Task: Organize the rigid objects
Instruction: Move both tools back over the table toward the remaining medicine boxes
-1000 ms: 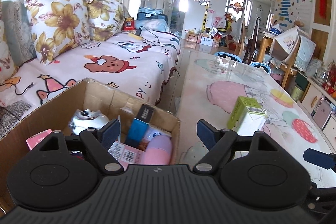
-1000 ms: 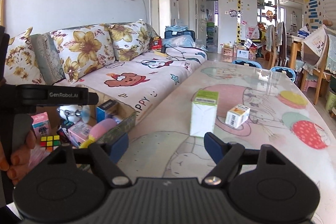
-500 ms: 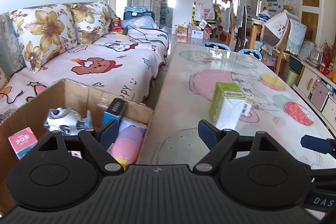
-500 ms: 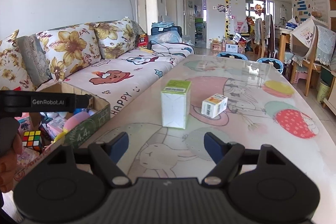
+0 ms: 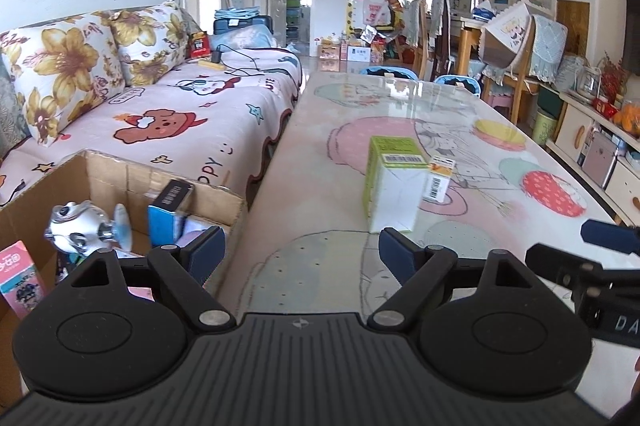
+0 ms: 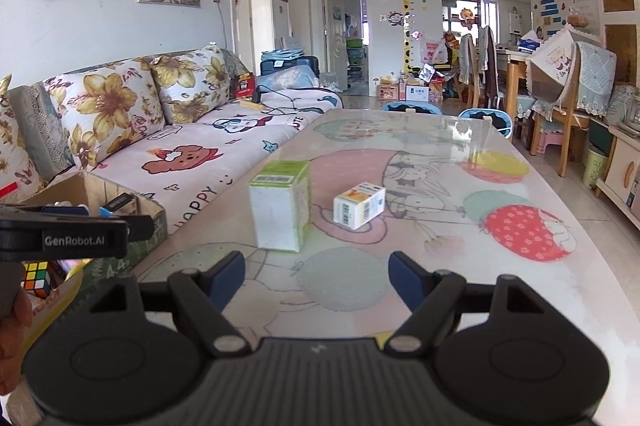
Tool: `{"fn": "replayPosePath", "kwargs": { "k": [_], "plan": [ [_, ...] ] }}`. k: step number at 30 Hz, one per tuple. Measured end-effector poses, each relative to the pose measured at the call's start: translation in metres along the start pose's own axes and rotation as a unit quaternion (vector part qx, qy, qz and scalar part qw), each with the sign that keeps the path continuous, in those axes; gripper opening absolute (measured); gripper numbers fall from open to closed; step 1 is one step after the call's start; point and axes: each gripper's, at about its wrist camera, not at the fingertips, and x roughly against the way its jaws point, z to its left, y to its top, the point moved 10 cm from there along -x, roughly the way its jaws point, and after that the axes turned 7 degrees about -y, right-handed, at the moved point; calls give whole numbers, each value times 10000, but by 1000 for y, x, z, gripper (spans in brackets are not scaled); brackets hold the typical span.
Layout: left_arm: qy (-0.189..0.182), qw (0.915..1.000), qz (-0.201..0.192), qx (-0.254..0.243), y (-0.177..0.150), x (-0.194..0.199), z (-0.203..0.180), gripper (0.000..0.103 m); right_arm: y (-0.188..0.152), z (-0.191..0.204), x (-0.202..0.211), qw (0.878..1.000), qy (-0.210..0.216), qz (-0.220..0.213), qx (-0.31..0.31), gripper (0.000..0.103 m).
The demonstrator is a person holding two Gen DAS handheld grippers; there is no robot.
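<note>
both grippers empty, fingers spread. green-topped box (image 6: 281, 210) upright on tabletop (image 6: 440, 266), just ahead of right gripper (image 6: 316, 272) fingers; small box (image 6: 359, 205) beyond-right. cardboard box (image 5: 120, 182) beside left gripper (image 5: 302, 252), likely destination.

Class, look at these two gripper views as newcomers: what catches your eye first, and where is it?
Two boxes stand out on the cartoon-printed table: a tall green-and-white box upright near its middle, and a small white-and-orange box just right of it. At the table's left edge sits an open cardboard box already crowded with items, including a Rubik's cube.
</note>
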Motion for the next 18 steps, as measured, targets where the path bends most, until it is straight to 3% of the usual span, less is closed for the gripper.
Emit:
{"fn": "replayPosePath", "kwargs": {
  "k": [10, 18],
  "plan": [
    [-89, 9997, 131, -209, -6, -9, -7, 103, -2, -33, -9, 9996, -264, 31, -108, 80],
    [-24, 9986, 175, -497, -8, -33, -18, 103, -12, -58, -39, 9980, -504, 271, -279, 80]
  ]
}}
